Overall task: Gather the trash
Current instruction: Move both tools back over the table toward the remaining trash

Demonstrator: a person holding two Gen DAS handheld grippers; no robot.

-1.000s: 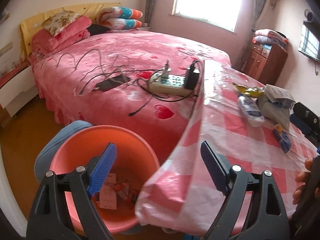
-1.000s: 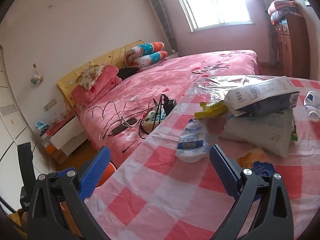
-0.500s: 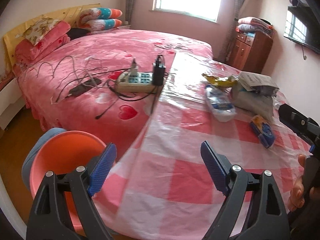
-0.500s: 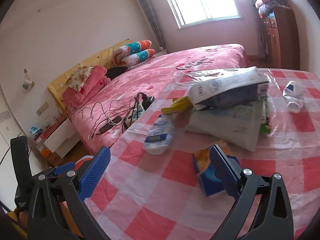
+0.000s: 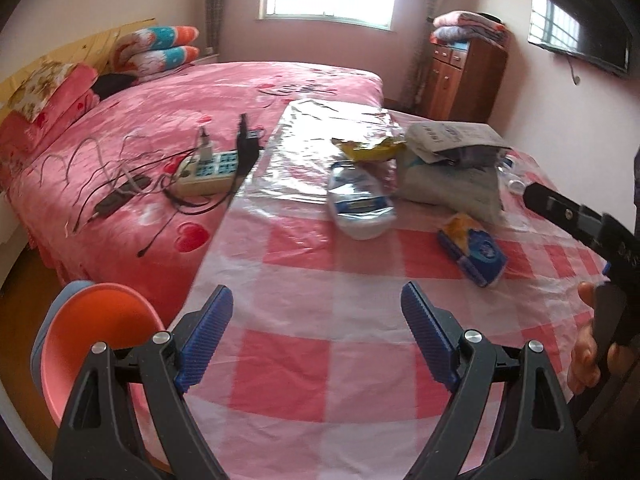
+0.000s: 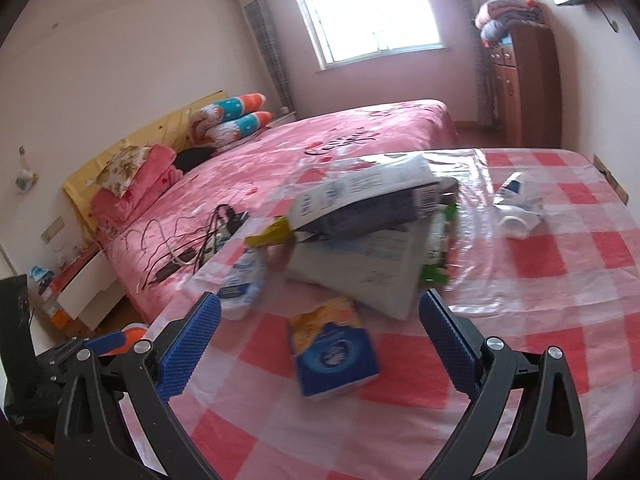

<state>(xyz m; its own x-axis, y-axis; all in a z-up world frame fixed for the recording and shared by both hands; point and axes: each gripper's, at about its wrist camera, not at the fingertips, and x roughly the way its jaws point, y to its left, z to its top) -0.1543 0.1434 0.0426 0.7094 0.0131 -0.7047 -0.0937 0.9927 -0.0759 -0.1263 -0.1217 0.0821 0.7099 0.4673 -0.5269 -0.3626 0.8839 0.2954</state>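
Two sets of tongs in my hands, both spread wide with nothing between the blue ribbed pads: left tongs [image 5: 317, 336], right tongs [image 6: 320, 344].

Both hover over the tabletop covered in pink-and-white checked plastic sheet [image 5: 304, 248].

Trash on the tabletop:
- blue-and-orange crumpled snack packet [image 6: 334, 354], lying flat just ahead of my right tongs, roughly centred between the pads; also seen in the left view [image 5: 472, 250], ahead and to the right.
- crushed clear plastic bottle with blue-white label [image 5: 360, 204], on its side further back, left of the snack packet.
- yellow crinkled wrapper [image 5: 370, 146], behind the bottle, touching the pile.
- pile of grey-white printed paper bags [image 6: 372, 236], stacked, upper one tilted.
- second crushed white-and-blue bottle [image 6: 518, 206], well apart to the right of the pile.

Orange round plastic bin [image 5: 92, 344] stands below the tabletop's left edge, beside my left tongs; its contents are out of view.

Pink heart-print bed [image 5: 168, 128] adjoins the tabletop; a white power strip with tangled black cables [image 5: 208, 170] rests on it near the edge.
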